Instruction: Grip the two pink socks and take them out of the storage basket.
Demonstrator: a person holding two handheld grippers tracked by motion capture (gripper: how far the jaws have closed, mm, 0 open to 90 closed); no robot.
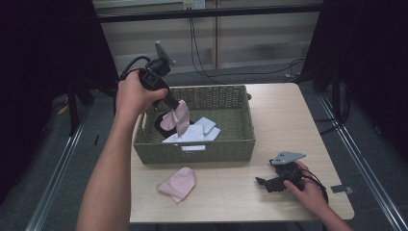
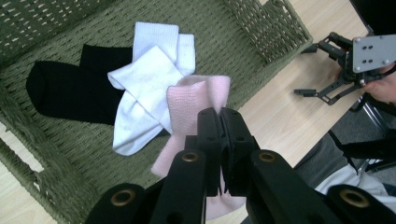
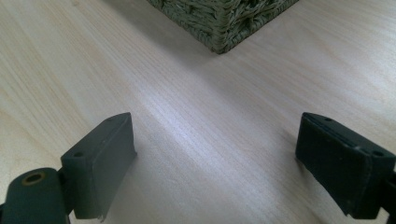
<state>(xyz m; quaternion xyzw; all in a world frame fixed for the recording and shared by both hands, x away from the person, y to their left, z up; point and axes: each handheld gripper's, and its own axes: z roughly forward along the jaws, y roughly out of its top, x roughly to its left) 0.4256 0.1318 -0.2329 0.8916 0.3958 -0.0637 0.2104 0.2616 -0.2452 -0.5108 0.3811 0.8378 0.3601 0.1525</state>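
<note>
My left gripper hangs above the green wicker basket, shut on a pink sock that dangles from its jaws. In the left gripper view the jaws of my left gripper pinch that pink sock over the basket floor. White socks and a black sock lie in the basket. A second pink sock lies on the table in front of the basket. My right gripper rests low on the table at the right, open, with nothing between its fingers.
The basket corner stands just ahead of the right gripper. The light wooden table has bare room to the right of the basket. Its front and right edges are near the right hand. Black curtains and cables lie beyond the table.
</note>
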